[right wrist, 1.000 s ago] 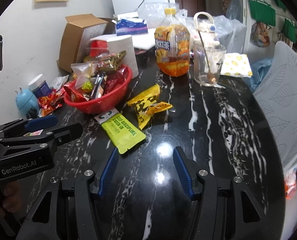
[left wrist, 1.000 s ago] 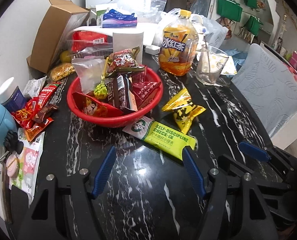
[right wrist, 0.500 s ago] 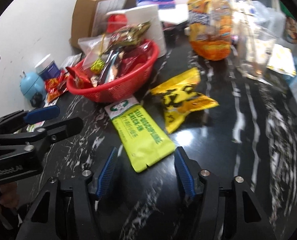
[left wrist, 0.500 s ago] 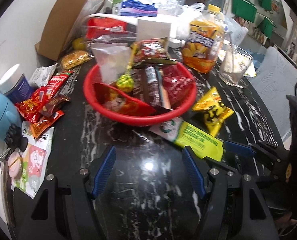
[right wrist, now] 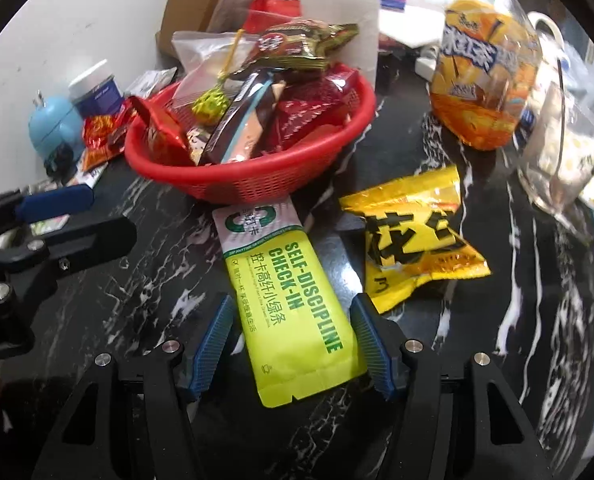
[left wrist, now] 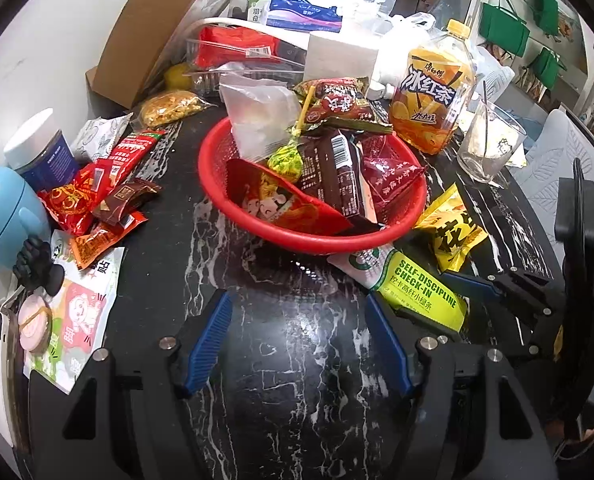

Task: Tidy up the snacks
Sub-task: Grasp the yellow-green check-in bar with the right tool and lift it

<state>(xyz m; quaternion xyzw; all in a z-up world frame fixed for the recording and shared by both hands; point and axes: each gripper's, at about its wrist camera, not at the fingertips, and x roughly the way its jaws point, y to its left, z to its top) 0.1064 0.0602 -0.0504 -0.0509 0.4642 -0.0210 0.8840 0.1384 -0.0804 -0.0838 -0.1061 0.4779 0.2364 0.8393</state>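
Green snack packet [right wrist: 293, 312] lies flat on black marble surface [right wrist: 477, 340], near end between right gripper [right wrist: 293, 344] jaws, which are wide open w/ nothing gripped; far end touches red basket [right wrist: 257, 184]. Left gripper [left wrist: 297, 344] jaws also wide open, empty, over bare surface just near of basket.

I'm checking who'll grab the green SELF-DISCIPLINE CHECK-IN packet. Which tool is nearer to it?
Right. The right tool is open with the green SELF-DISCIPLINE CHECK-IN packet lying between its fingers. The left tool is open over bare tabletop, the packet off to its right.
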